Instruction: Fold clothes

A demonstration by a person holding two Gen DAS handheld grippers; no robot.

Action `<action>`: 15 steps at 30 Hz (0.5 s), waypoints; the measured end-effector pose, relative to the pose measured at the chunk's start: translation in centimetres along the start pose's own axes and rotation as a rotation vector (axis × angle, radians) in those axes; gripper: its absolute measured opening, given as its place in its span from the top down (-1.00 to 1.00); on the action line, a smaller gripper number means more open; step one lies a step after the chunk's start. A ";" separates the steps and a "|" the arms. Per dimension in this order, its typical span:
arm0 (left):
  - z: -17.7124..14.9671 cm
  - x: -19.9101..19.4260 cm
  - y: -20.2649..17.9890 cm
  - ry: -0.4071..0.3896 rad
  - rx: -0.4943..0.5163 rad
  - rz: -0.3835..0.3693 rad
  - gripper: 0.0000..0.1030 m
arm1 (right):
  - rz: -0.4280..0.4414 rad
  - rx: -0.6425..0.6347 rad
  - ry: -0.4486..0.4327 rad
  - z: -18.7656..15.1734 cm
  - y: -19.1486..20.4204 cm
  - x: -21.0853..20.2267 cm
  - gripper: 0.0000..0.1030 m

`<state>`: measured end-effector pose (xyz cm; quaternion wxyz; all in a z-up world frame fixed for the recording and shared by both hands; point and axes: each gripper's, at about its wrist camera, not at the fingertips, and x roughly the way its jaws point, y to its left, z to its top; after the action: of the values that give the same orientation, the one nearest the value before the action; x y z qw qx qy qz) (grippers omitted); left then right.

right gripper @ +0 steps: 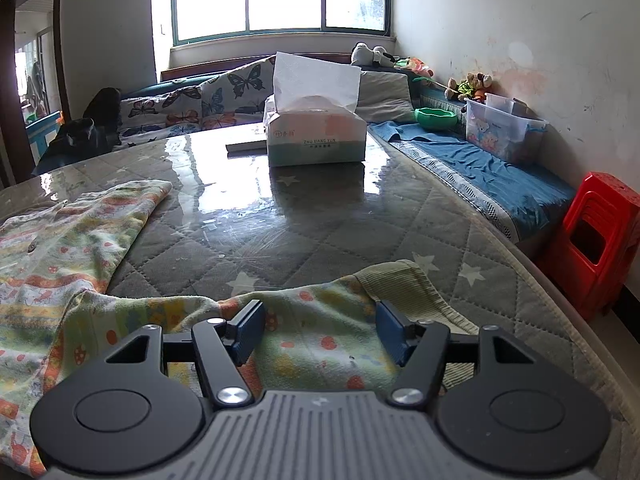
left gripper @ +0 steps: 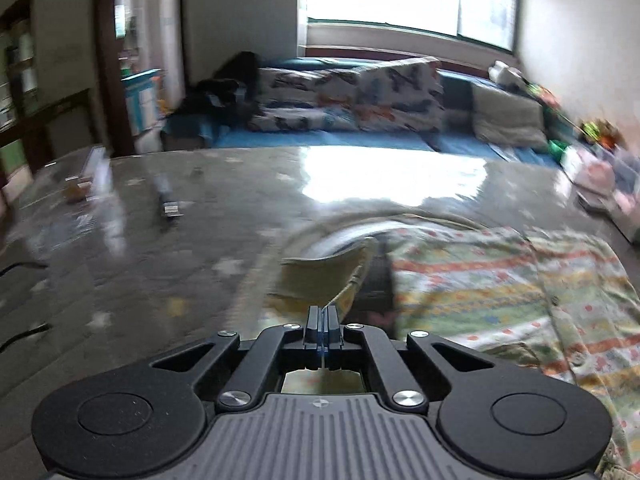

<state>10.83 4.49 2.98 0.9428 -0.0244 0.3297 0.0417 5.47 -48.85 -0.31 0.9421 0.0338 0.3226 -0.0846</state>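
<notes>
Looking along the left gripper (left gripper: 322, 320) first, we see its 2 fingers pressed together on a thin edge of the garment (left gripper: 500, 288), with a pale ribbed cuff (left gripper: 320, 276) curling up just beyond the tips; the rest of the striped, patterned cloth spreads to the right over the quilted grey table (left gripper: 180, 248) under its glossy cover. This view is blurred, but only here do we make out a small dark object with a metal end (left gripper: 170, 202) lying on the table's left part, and a small brownish item (left gripper: 78, 192) near the far left edge. Turning to the right wrist view, which is sharp, we find the right gripper (right gripper: 321, 330) with its blue pads (right gripper: 250, 330) spread wide above a sleeve of the same garment, gripping nothing; the sleeve's ribbed cuff (right gripper: 404, 284) lies flat just ahead to the right. Only this view shows the tissue box (right gripper: 316, 136) standing farther back on the table, the red plastic stool (right gripper: 596, 236) beside it on the right, and a clear storage bin (right gripper: 504, 128) on the blue-covered bench.
</notes>
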 end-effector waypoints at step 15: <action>-8.0 -7.9 12.7 0.051 -0.275 0.291 1.00 | -0.006 -0.016 0.004 0.1 0.2 0.1 -0.31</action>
<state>-1.45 16.04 1.41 0.9059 -0.1062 0.3449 0.2215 5.62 -48.72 -0.27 0.9415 0.0253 0.3252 -0.0849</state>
